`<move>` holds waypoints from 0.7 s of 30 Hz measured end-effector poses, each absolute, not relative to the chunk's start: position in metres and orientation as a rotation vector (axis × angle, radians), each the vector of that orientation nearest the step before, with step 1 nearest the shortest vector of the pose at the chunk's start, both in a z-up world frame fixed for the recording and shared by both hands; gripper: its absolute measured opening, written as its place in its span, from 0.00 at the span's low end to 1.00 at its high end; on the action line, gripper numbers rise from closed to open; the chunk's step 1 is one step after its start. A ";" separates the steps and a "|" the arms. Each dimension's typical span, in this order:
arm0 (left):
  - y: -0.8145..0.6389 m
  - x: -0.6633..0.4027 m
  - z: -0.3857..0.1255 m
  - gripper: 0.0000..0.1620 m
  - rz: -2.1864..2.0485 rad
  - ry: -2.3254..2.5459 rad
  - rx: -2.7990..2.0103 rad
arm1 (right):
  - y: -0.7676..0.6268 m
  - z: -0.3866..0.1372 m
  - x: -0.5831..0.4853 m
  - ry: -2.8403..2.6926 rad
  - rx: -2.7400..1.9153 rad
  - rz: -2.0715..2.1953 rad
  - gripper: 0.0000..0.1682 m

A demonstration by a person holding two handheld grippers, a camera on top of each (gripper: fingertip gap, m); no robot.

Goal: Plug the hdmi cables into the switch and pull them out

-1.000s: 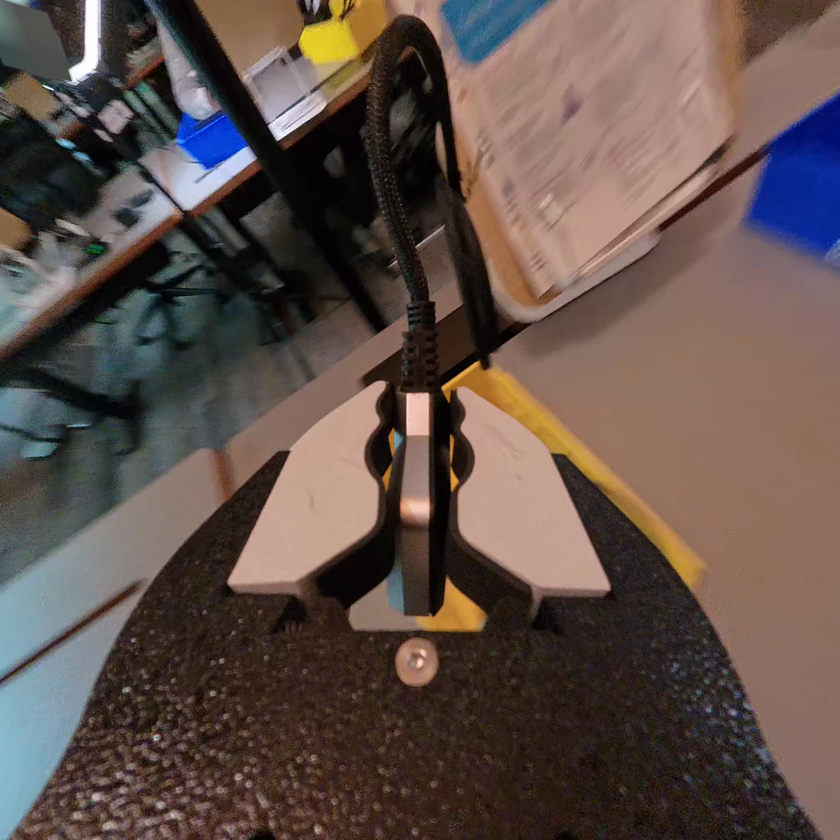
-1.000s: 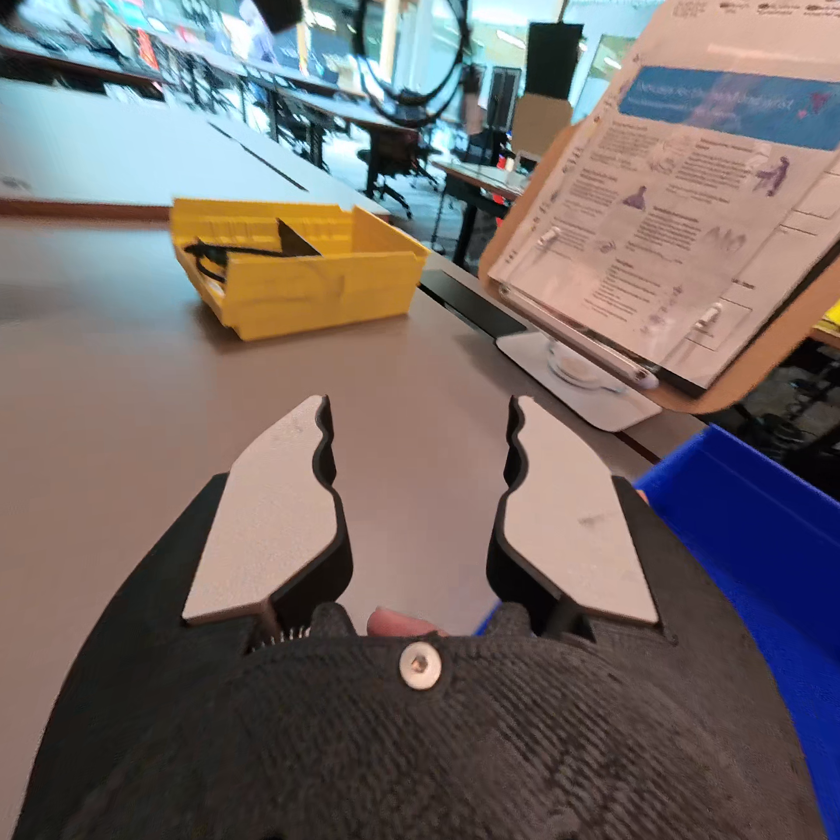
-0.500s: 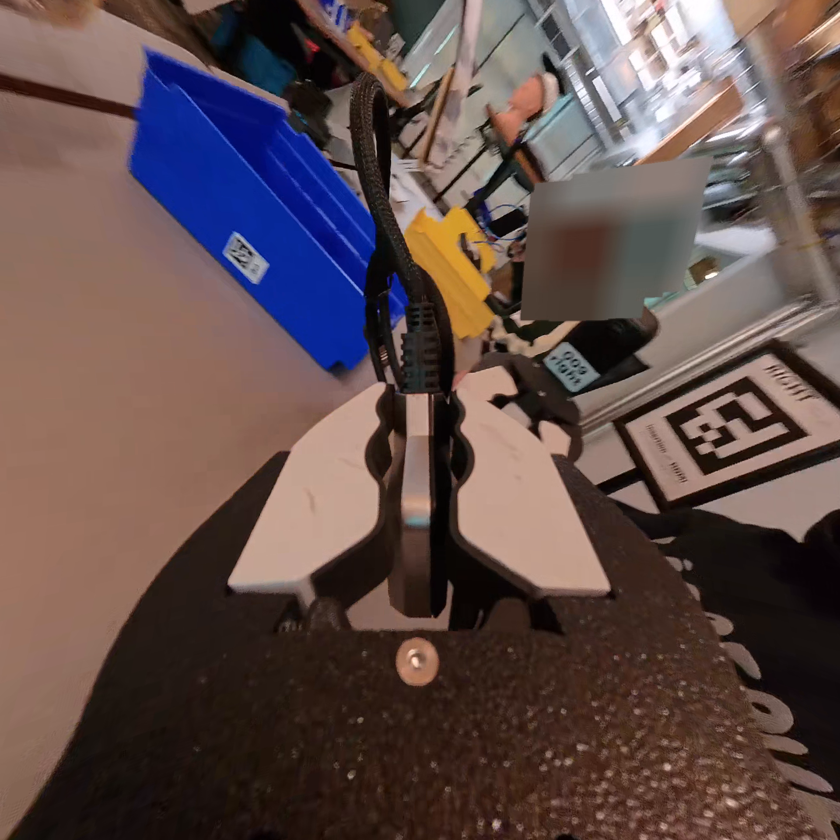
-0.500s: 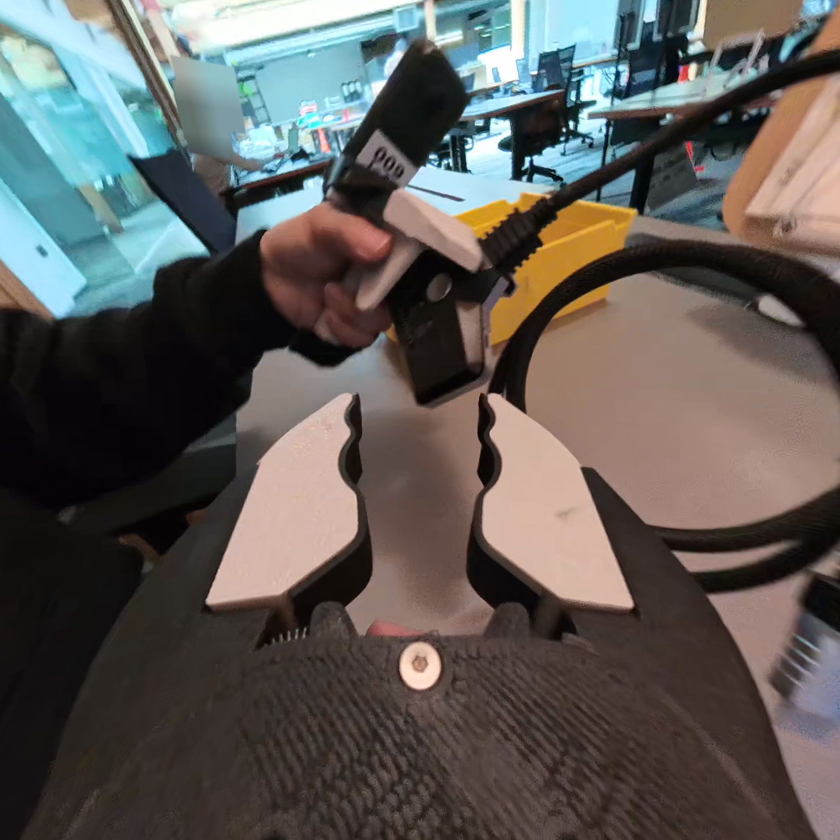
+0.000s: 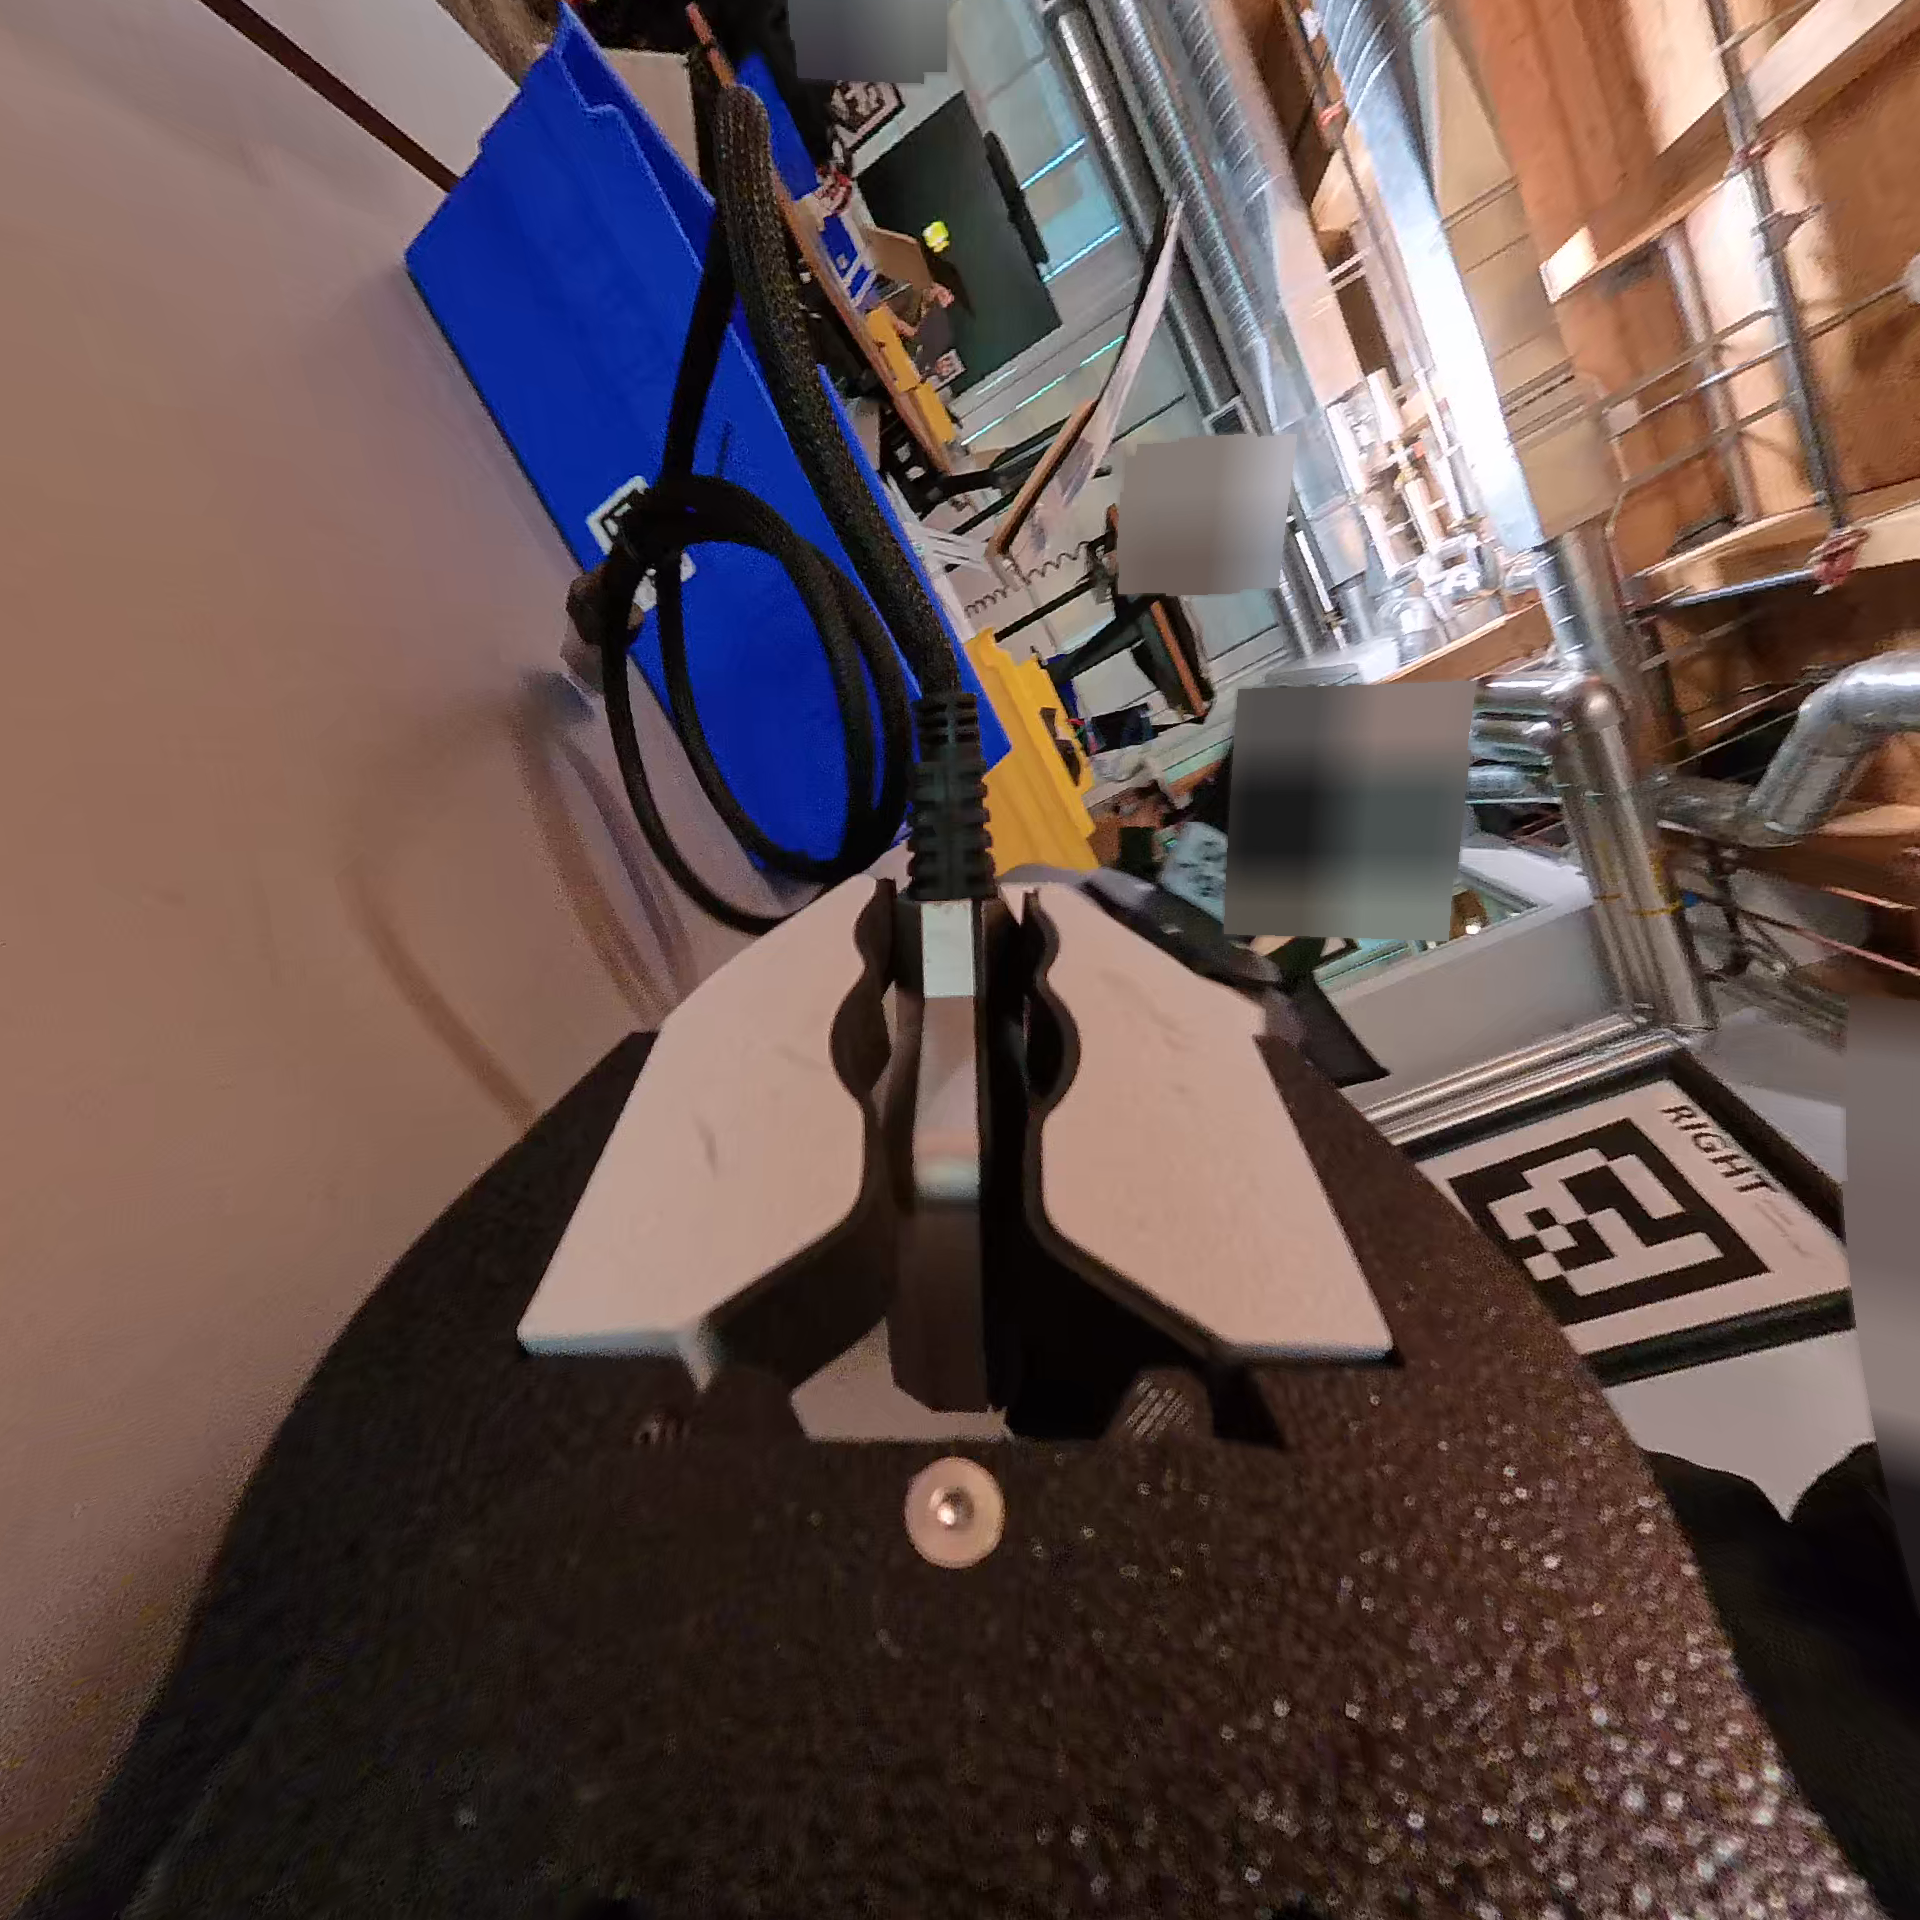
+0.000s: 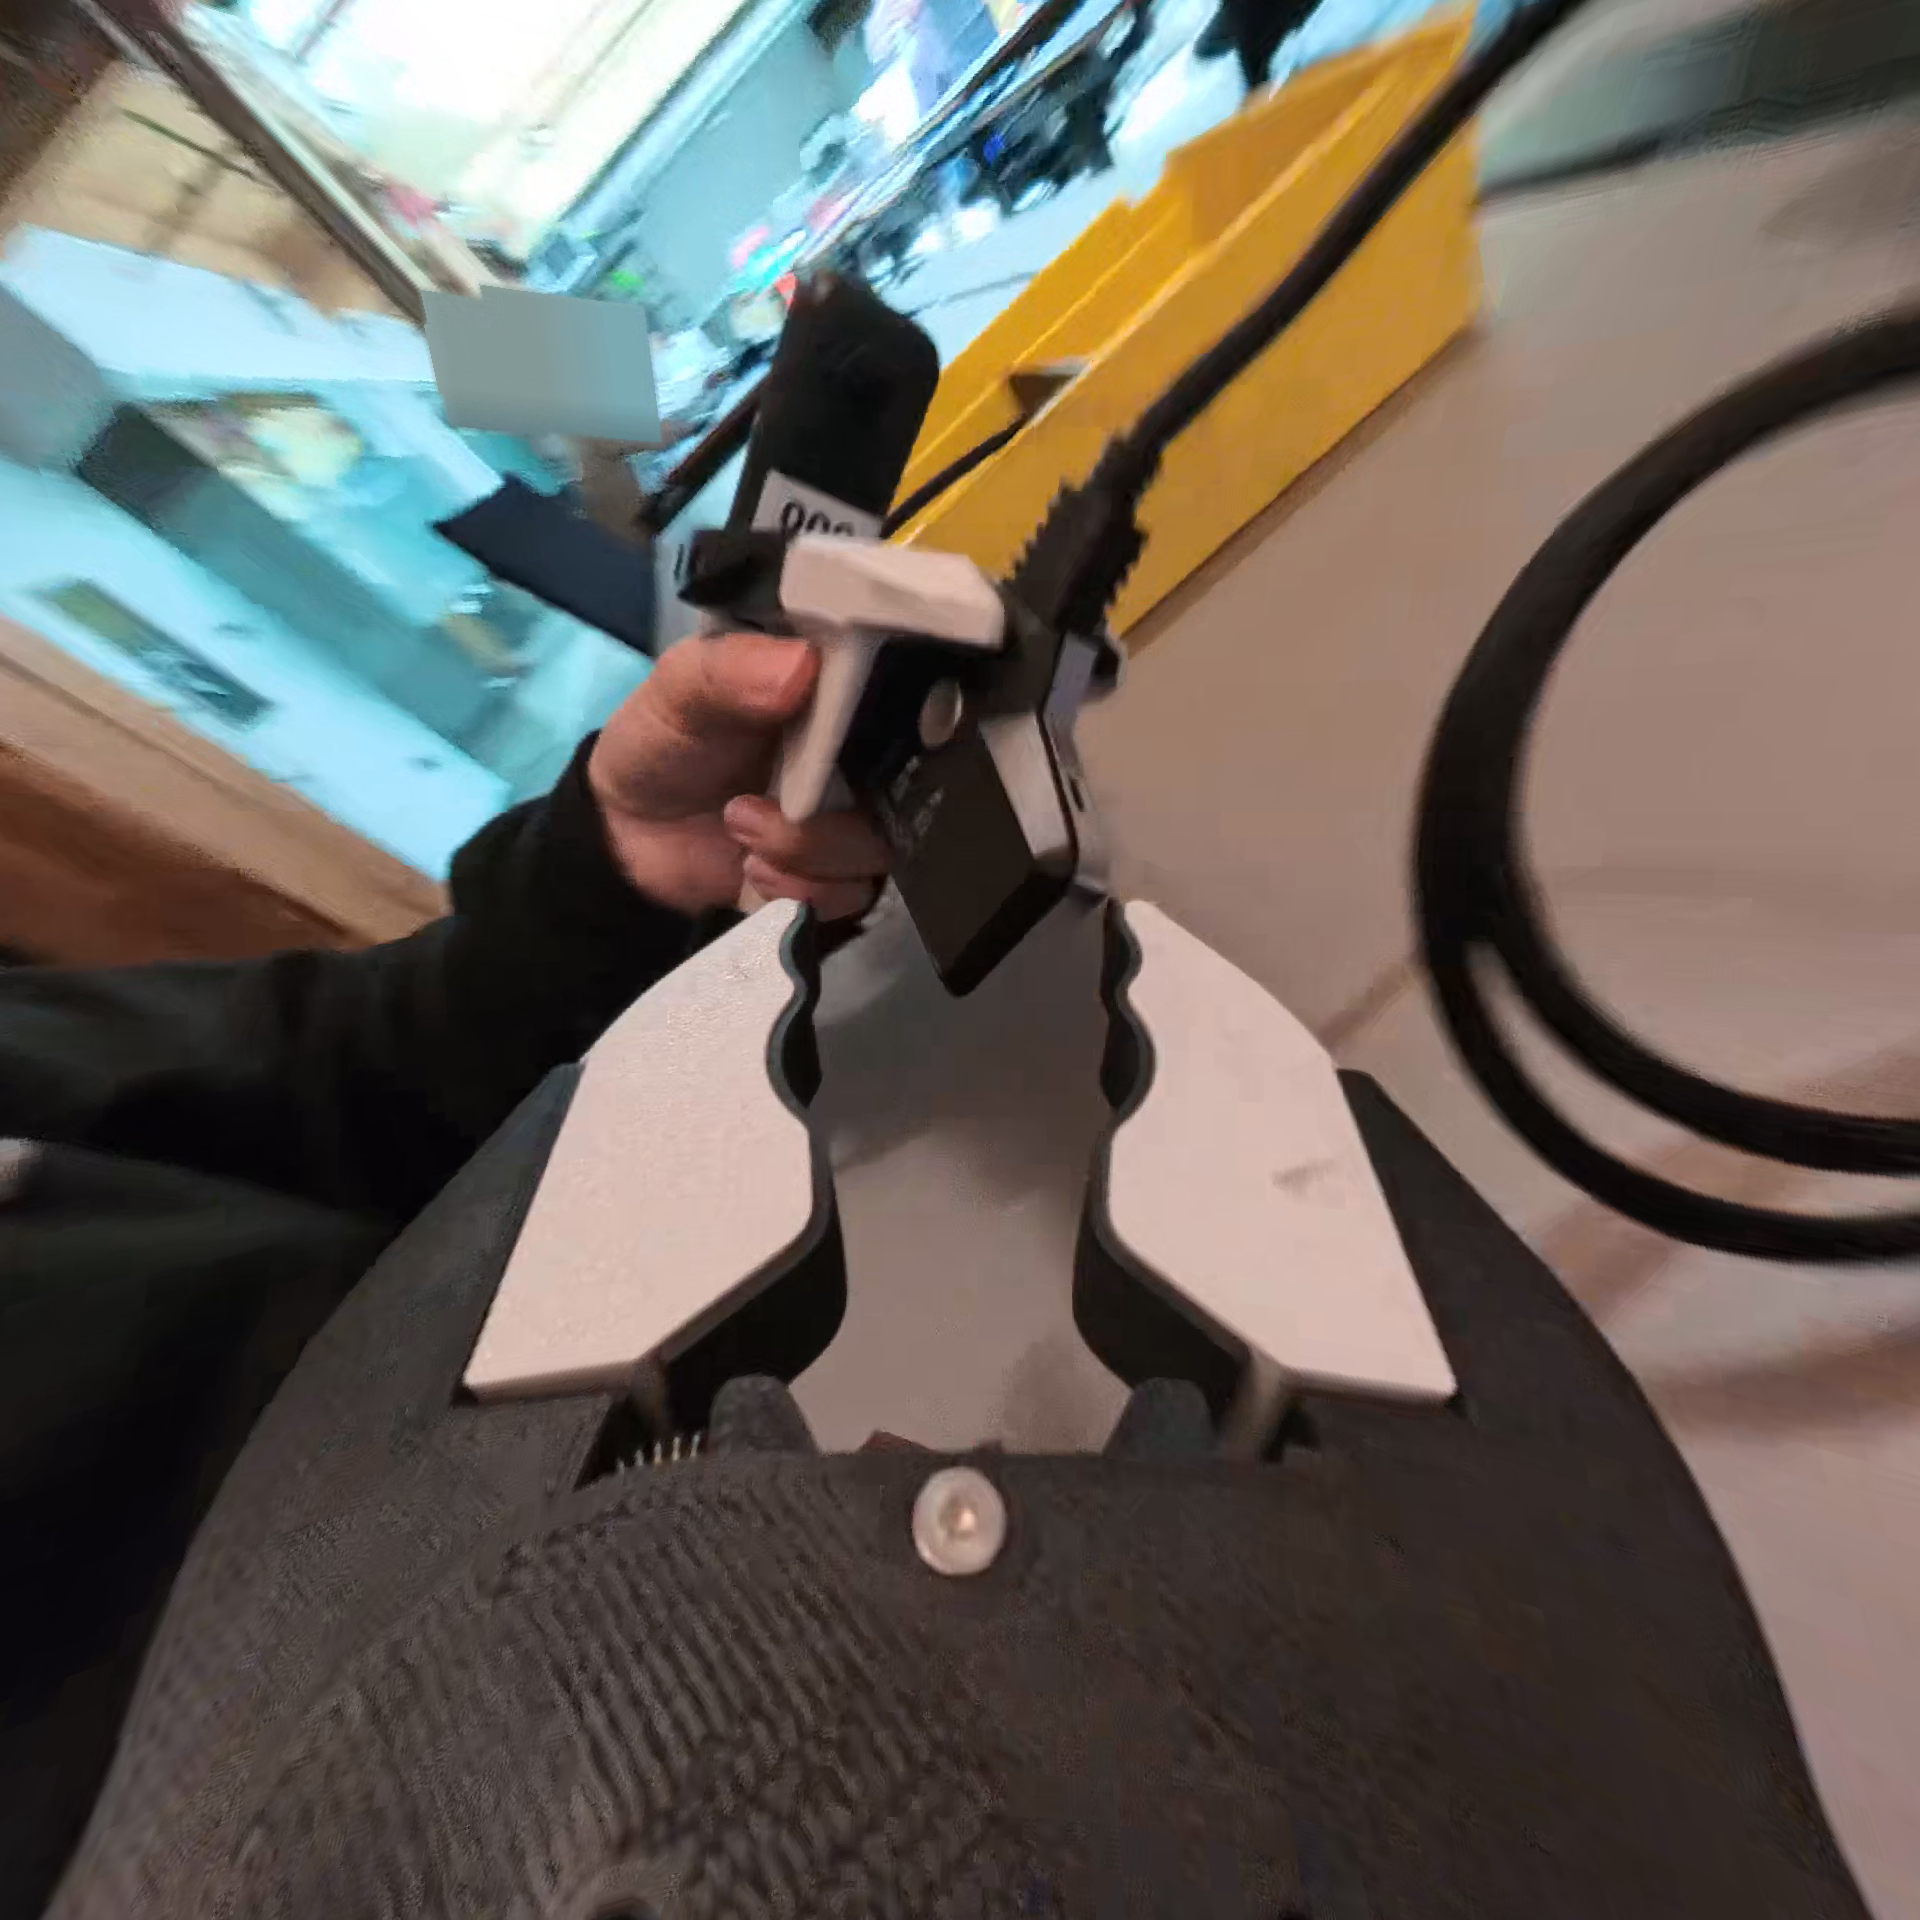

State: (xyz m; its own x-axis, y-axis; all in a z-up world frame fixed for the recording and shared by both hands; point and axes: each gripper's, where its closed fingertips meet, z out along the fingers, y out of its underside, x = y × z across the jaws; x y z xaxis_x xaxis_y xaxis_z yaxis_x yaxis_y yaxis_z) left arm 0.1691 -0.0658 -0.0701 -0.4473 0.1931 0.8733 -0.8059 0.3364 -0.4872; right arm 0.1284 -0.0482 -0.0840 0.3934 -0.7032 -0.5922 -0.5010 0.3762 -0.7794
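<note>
My left gripper point(image 5: 951, 904) is shut on the HDMI switch point(image 5: 945, 1143), a thin dark slab with a silver edge, held on edge above the table. A black braided cable point(image 5: 790, 416) runs from the switch's far end and hangs in a tied coil point(image 5: 727, 675). In the right wrist view the left gripper point(image 6: 1039, 665), held by a hand point(image 6: 707, 769), carries the switch point(image 6: 966, 862) with its lower corner just beyond the tips of my right gripper point(image 6: 956, 914). The right gripper is open and empty. A cable loop point(image 6: 1507, 831) hangs at the right.
A blue bin point(image 5: 582, 312) stands on the grey table point(image 5: 208, 727), with a yellow bin point(image 5: 1023, 769) beyond it. Another yellow bin point(image 6: 1299, 312) stands on the table point(image 6: 1714, 727) behind the left gripper. A black sleeve point(image 6: 260, 1060) fills the left.
Both grippers have swung to face each other. The left one still holds the switch, which is now closer to the right gripper's tips. The right jaws narrowed but stay open.
</note>
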 end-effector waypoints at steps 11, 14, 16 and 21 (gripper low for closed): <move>-0.052 0.177 -0.048 0.21 1.579 -1.661 0.452 | -0.038 -0.068 0.150 1.086 -0.749 0.186 0.13; -0.033 0.197 -0.025 0.28 1.837 -1.683 0.463 | -0.049 -0.058 0.155 1.080 -0.558 0.193 0.13; -0.025 0.197 -0.029 0.29 1.895 -1.758 0.485 | -0.055 -0.049 0.156 1.052 -0.435 0.172 0.13; -0.025 0.173 -0.056 0.34 1.868 -1.800 0.582 | -0.058 -0.040 0.161 1.034 -0.324 0.062 0.13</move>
